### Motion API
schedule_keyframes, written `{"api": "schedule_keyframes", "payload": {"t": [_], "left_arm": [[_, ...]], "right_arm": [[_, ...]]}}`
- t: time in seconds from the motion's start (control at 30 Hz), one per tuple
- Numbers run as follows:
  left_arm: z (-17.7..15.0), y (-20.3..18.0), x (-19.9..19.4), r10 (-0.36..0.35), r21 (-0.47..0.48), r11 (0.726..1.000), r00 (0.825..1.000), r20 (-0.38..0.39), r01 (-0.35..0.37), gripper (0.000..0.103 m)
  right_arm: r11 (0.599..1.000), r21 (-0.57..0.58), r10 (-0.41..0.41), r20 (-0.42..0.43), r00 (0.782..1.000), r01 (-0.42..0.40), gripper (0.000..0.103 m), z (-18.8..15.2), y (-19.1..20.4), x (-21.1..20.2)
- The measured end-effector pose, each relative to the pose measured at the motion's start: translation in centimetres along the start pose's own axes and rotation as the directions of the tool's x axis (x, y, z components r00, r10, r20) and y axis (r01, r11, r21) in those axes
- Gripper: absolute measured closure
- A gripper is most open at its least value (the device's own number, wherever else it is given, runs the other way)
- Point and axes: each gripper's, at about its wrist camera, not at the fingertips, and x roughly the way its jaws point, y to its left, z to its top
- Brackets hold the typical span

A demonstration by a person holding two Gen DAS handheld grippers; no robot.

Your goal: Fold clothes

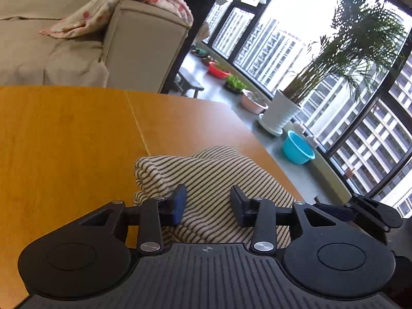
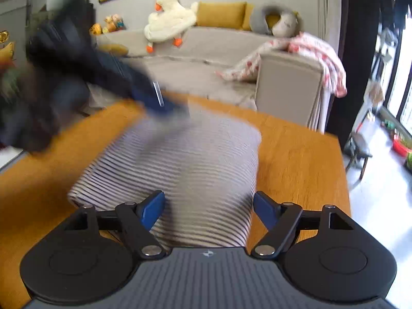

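Note:
A folded black-and-white striped garment [image 1: 211, 170] lies on the orange wooden table [image 1: 64, 141], near its right edge in the left wrist view. My left gripper [image 1: 208, 203] hovers over the garment's near part, jaws apart, with cloth below them and nothing pinched. In the right wrist view the same garment [image 2: 200, 154] is a blurred rectangle on the table [image 2: 296, 159]. My right gripper [image 2: 209, 209] stands open over its near edge. The left gripper [image 2: 154, 97] shows there as a dark blur at the garment's far left corner. The right gripper's body [image 1: 370, 211] shows at the right edge.
A beige sofa [image 2: 283, 90] with a patterned blanket [image 2: 316, 51] over its arm stands just behind the table. A plush duck [image 2: 170, 18] and cushions lie on it. Right of the table are a small stool [image 2: 360, 152], a potted palm [image 1: 280, 110], a blue basin [image 1: 298, 149] and tall windows.

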Motion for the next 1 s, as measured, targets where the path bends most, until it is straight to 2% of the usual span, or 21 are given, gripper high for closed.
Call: {"api": "schedule_keyframes", "payload": {"t": [0.1,0.13,0.2,0.23,0.37,0.4,0.57,0.73,0.83,0.9,1.0], "left_arm": [[-0.1,-0.1,0.0,0.013,-0.001,1.000,1.000,0.002,-0.013,0.061],[-0.2,-0.2,0.1,0.018,0.006,1.000,1.000,0.003,-0.018,0.061],[-0.2,-0.1,0.0,0.018,0.003,1.000,1.000,0.002,-0.018,0.061],[-0.3,-0.1,0.0,0.018,0.004,1.000,1.000,0.003,-0.018,0.061],[-0.4,0.0,-0.2,0.017,0.011,1.000,1.000,0.005,-0.018,0.061],[-0.4,0.0,-0.2,0.016,0.010,1.000,1.000,0.004,-0.016,0.061],[-0.6,0.1,-0.4,0.017,0.011,1.000,1.000,0.005,-0.017,0.061],[-0.7,0.1,-0.5,0.013,0.010,1.000,1.000,0.007,-0.013,0.061],[-0.8,0.1,-0.5,0.008,0.008,1.000,1.000,0.008,-0.008,0.061],[-0.9,0.2,-0.6,0.002,0.005,1.000,1.000,0.010,-0.002,0.061],[-0.9,0.2,-0.7,0.000,0.005,1.000,1.000,0.008,0.000,0.061]], "right_arm": [[0.992,0.026,0.118,0.082,0.990,-0.120,0.011,1.6,1.1,-0.8],[0.986,0.031,0.159,0.082,0.984,-0.162,0.006,1.8,1.6,-0.4],[0.978,0.038,0.204,0.010,0.979,-0.204,0.005,1.2,2.7,1.9],[0.978,0.046,0.205,-0.038,0.978,-0.203,0.001,0.5,3.2,3.4],[0.994,-0.042,0.095,-0.027,0.995,-0.096,0.000,-1.1,5.6,4.1],[0.996,-0.019,0.092,-0.026,0.995,-0.093,0.000,-1.0,5.5,4.1],[0.981,0.162,0.112,-0.030,0.993,-0.105,0.000,-0.1,4.0,4.3],[0.971,0.186,0.164,-0.050,0.985,-0.152,0.000,0.7,2.6,3.7],[0.976,0.165,0.149,-0.011,0.989,-0.145,0.000,1.4,1.3,1.4],[0.981,0.154,0.119,0.025,0.993,-0.122,0.004,2.0,0.2,-0.2],[0.959,0.266,0.090,0.052,0.995,-0.101,0.021,2.9,-3.8,-1.5]]}}
